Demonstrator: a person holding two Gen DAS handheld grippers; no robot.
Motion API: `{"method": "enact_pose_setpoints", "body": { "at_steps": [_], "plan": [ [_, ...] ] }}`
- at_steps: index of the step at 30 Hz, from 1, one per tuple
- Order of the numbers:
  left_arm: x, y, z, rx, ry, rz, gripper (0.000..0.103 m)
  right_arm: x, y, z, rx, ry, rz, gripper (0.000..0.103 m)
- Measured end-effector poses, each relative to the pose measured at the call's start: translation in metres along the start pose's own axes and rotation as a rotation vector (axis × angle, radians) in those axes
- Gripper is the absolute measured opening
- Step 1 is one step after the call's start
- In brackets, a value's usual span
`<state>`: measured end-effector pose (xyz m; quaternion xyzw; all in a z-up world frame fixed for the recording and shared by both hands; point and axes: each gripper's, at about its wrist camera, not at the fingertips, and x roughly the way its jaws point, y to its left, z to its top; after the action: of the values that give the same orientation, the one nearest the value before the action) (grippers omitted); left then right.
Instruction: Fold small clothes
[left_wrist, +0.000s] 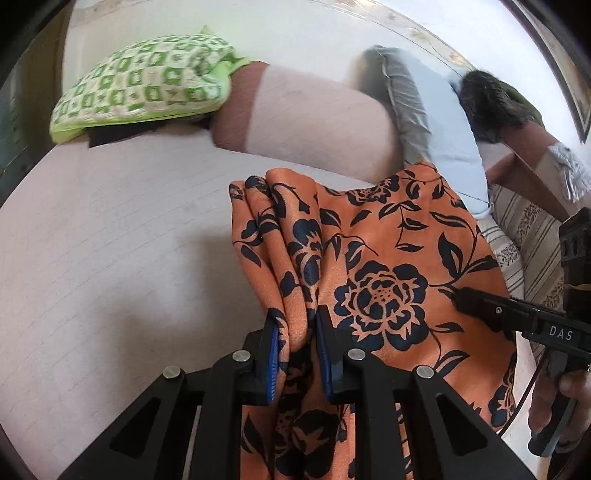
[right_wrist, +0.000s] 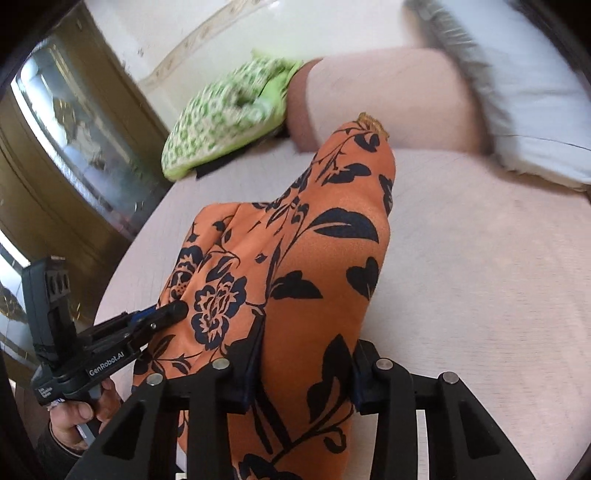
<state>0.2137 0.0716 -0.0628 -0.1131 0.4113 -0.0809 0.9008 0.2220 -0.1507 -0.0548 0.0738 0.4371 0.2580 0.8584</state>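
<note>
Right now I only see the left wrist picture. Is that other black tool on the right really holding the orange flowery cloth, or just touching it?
Observer: Holding it. In its own view the right gripper has a thick fold of the orange cloth pinched between its jaws.
Operator: Is anyone holding the tool I'm looking through?
Observer: Yes, a hand grips the handle of the left gripper, low at that view's left edge.
Operator: What's beyond the green cushion?
Observer: Left of the green cushion stands a dark wooden cabinet with a glass front.
</note>
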Motion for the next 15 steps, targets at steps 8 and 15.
{"method": "enact_pose_setpoints", "body": {
  "at_steps": [8,15],
  "plan": [
    [0.068,0.026,-0.024,-0.018,0.199,0.121,0.041,0.059,-0.081,-0.040,0.249,0.152,-0.048,0.058],
    [-0.001,0.064,-0.028,0.025,0.046,0.212,0.056,0.014,-0.072,-0.031,0.203,0.014,-0.130,0.064]
  ]
}}
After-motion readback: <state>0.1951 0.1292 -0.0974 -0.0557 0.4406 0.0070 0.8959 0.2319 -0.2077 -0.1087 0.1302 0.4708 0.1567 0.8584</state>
